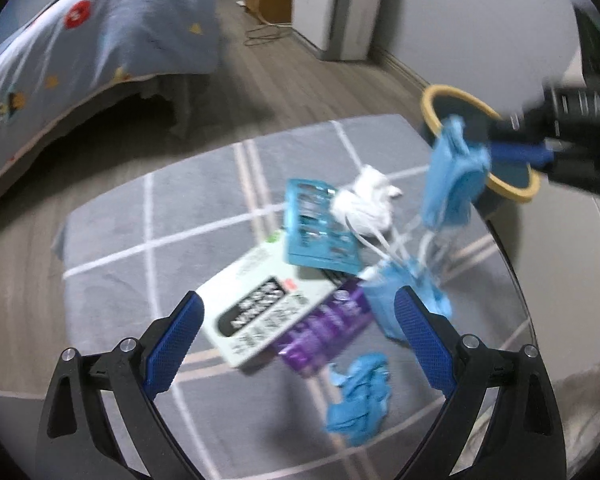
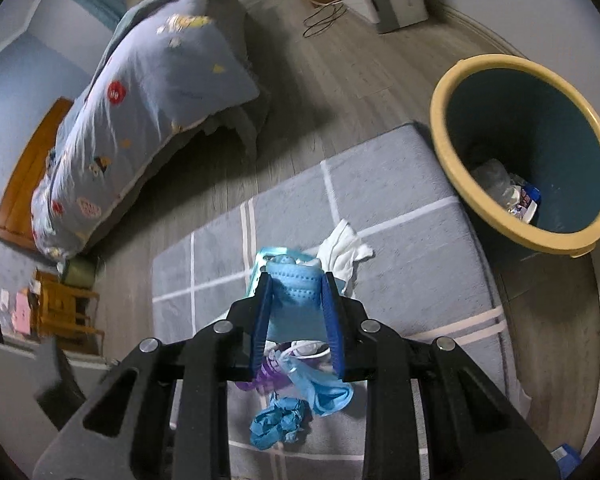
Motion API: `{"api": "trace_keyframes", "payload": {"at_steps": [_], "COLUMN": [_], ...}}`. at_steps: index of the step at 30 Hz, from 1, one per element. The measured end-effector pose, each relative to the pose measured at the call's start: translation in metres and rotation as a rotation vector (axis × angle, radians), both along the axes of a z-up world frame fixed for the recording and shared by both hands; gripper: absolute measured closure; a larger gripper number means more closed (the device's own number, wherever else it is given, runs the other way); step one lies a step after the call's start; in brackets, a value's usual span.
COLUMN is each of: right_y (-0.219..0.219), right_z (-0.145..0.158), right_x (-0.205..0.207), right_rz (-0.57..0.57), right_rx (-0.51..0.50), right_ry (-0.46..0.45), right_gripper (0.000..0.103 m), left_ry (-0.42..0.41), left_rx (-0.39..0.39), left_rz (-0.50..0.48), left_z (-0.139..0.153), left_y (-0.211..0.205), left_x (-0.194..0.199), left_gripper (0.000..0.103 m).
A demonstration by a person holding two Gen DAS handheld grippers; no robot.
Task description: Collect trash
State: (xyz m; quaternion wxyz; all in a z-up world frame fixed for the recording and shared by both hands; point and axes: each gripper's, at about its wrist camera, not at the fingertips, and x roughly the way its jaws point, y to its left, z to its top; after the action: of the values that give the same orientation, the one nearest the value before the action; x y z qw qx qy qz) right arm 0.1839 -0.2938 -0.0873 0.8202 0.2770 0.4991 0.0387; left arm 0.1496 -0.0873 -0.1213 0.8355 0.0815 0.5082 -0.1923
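Observation:
My right gripper [image 2: 298, 284] is shut on a blue face mask [image 2: 296, 300] and holds it in the air above the rug; in the left wrist view the mask [image 1: 454, 176] hangs from the gripper in front of the bin. The teal bin with a yellow rim [image 2: 440, 128] stands at the rug's far right corner, some trash at its bottom. My left gripper [image 1: 300, 304] is open and empty above a pile: a white leaflet [image 1: 260, 312], a purple wrapper [image 1: 324, 332], a teal tray [image 1: 316, 228], white tissue [image 1: 364, 200], another blue mask [image 1: 396, 300], and a crumpled blue glove [image 1: 360, 396].
The pile lies on a grey rug with white lines [image 1: 180, 216] on a wooden floor. A bed with a blue quilt [image 1: 80, 52] stands at the left. A white cabinet [image 1: 340, 4] and loose cables [image 1: 264, 34] are at the back wall.

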Motion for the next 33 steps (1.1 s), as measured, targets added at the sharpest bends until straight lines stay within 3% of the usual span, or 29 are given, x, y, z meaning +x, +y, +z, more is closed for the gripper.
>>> {"api": "trace_keyframes", "payload": {"at_steps": [3, 8, 11, 15, 17, 18, 19, 21, 24, 26, 28, 29, 31, 32, 33], "right_y": [-0.009, -0.023, -0.031, -0.044, -0.050, -0.053, -0.057, -0.063, -0.072, -0.074, -0.075, -0.075, -0.074, -0.075, -0.075], "right_z": [0.005, 0.009, 0.005, 0.001, -0.001, -0.002, -0.002, -0.003, -0.003, -0.001, 0.002, 0.003, 0.006, 0.007, 0.008], "right_x": [0.001, 0.003, 0.003, 0.003, 0.004, 0.003, 0.002, 0.001, 0.001, 0.001, 0.001, 0.000, -0.001, -0.001, -0.001], "right_rz": [-0.022, -0.055, -0.076, -0.111, -0.125, -0.132, -0.138, -0.153, -0.167, -0.167, -0.164, -0.163, -0.164, -0.165, -0.167], "right_rx": [0.031, 0.025, 0.025, 0.019, 0.023, 0.025, 0.029, 0.040, 0.065, 0.086, 0.099, 0.102, 0.107, 0.105, 0.095], "right_ry": [-0.019, -0.021, -0.001, 0.013, 0.017, 0.020, 0.022, 0.024, 0.025, 0.021, 0.014, 0.010, 0.002, 0.001, 0.001], "right_gripper": [0.078, 0.078, 0.078, 0.078, 0.078, 0.078, 0.078, 0.078, 0.078, 0.078, 0.078, 0.078, 0.078, 0.078, 0.078], "left_ry": [-0.025, 0.008, 0.030, 0.065, 0.045, 0.045, 0.067, 0.059, 0.009, -0.001, 0.048, 0.062, 0.004, -0.019, -0.060], "left_rx": [0.030, -0.046, -0.037, -0.006, 0.035, 0.041, 0.025, 0.048, 0.096, 0.090, 0.055, 0.038, 0.027, 0.025, 0.015], "left_rz": [-0.038, -0.056, -0.092, -0.133, -0.144, -0.159, -0.167, -0.164, -0.152, -0.144, -0.124, -0.121, -0.131, -0.139, -0.159], "left_z": [-0.008, -0.020, -0.032, -0.049, -0.052, -0.052, -0.053, -0.052, -0.044, -0.038, -0.038, -0.038, -0.030, -0.027, -0.021], "left_y": [-0.023, -0.048, -0.066, -0.080, -0.087, -0.089, -0.089, -0.088, -0.080, -0.073, -0.064, -0.060, -0.059, -0.062, -0.065], "left_x": [-0.006, -0.009, -0.011, -0.009, -0.009, -0.008, -0.005, -0.003, 0.002, 0.007, 0.015, 0.017, 0.014, 0.010, 0.005], "left_gripper": [0.008, 0.009, 0.012, 0.026, 0.035, 0.055, 0.062, 0.074, 0.082, 0.082, 0.082, 0.075, 0.055, 0.038, 0.029]}}
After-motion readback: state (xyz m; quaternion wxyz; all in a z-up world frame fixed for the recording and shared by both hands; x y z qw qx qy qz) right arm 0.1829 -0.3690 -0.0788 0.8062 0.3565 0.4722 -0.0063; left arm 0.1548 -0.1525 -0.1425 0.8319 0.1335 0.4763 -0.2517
